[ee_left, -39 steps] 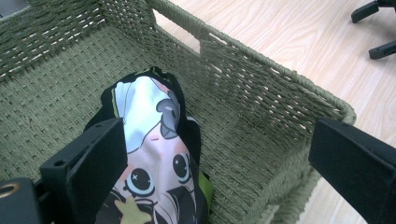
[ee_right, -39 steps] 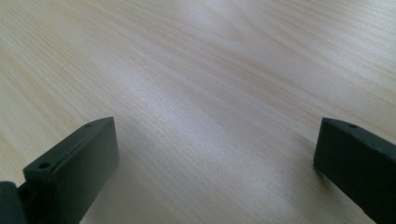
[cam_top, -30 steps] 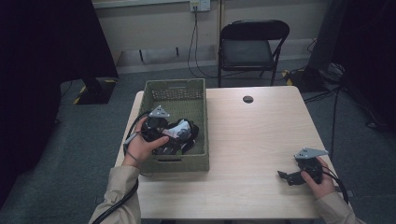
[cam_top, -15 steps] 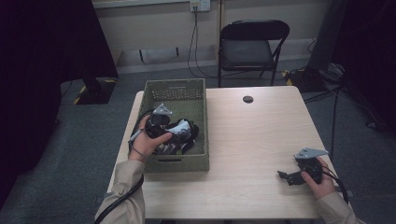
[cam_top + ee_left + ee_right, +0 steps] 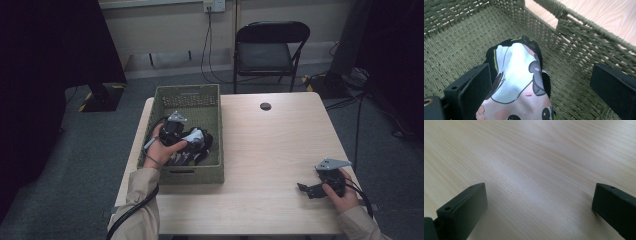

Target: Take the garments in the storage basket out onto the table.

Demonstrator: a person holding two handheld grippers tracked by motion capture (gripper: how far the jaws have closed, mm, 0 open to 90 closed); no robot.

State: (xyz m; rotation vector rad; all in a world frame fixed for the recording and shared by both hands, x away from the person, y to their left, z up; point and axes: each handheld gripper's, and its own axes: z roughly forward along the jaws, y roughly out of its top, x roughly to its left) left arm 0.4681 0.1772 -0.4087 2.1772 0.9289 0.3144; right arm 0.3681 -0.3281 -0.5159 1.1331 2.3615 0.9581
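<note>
A green woven basket [image 5: 187, 90] sits on the left part of the light wooden table [image 5: 270, 150]. Inside it lies a black cloth item with a pale cartoon print [image 5: 199, 137] [image 5: 516, 72]. My left gripper [image 5: 184, 142] [image 5: 541, 92] is down in the basket, open, with its jaws spread wide on either side of the cloth. The cloth lies against the left jaw and stands apart from the right one. My right gripper [image 5: 306, 190] [image 5: 539, 212] rests near the table's front right corner, open, with bare wood between its jaws.
A small black round disc [image 5: 265, 106] sits at the table's far edge. A black folding chair [image 5: 270, 50] stands behind the table, with cables on the floor around it. The basket's wall with a handle cut-out [image 5: 574, 27] rises just beyond the cloth.
My left hand and gripper have shifted slightly farther into the basket, over the cloth. The right gripper has stayed still.
</note>
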